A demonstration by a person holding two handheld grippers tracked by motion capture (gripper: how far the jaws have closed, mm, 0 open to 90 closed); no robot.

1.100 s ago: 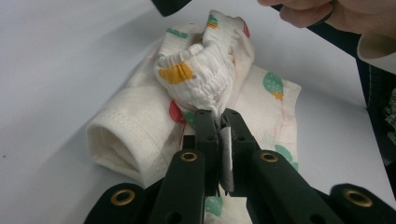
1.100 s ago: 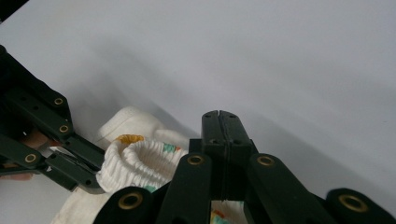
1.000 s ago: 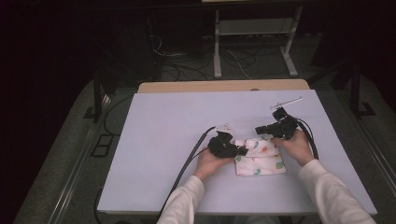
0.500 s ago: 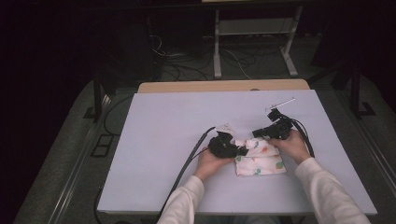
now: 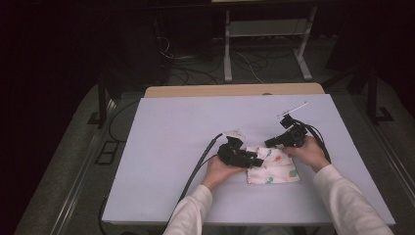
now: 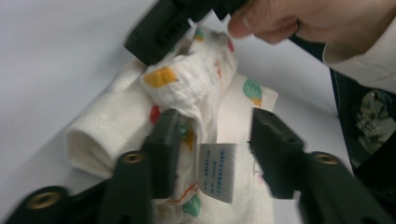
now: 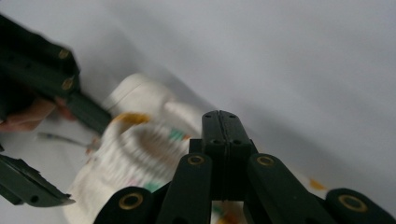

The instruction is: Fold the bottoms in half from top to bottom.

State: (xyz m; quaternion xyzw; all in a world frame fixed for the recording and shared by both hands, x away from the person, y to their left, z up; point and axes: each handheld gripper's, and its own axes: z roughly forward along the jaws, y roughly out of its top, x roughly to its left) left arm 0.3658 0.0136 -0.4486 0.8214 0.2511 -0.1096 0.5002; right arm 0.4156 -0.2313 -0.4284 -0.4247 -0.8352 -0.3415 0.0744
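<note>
A small white garment (image 5: 274, 167) with coloured prints lies on the table, partly folded. My left gripper (image 5: 243, 155) sits at its left edge. In the left gripper view its jaws (image 6: 217, 151) stand apart astride a bunched fold (image 6: 187, 88) and a white label (image 6: 218, 170); they have just been opening and do not pinch the cloth. My right gripper (image 5: 281, 139) comes in from the garment's far right. Its jaws (image 7: 219, 123) are pressed together beside the ribbed waistband (image 7: 144, 144). Whether they nip any cloth I cannot tell.
The pale lilac table (image 5: 186, 132) has bare room to the left and behind the garment. A wooden edge (image 5: 235, 90) runs along its far side. Black cables (image 5: 200, 164) trail from the grippers toward the front. A metal stand (image 5: 264, 44) is on the dark floor beyond.
The right gripper has shifted slightly nearer, down onto the garment's far edge. The left hand has stayed where it was.
</note>
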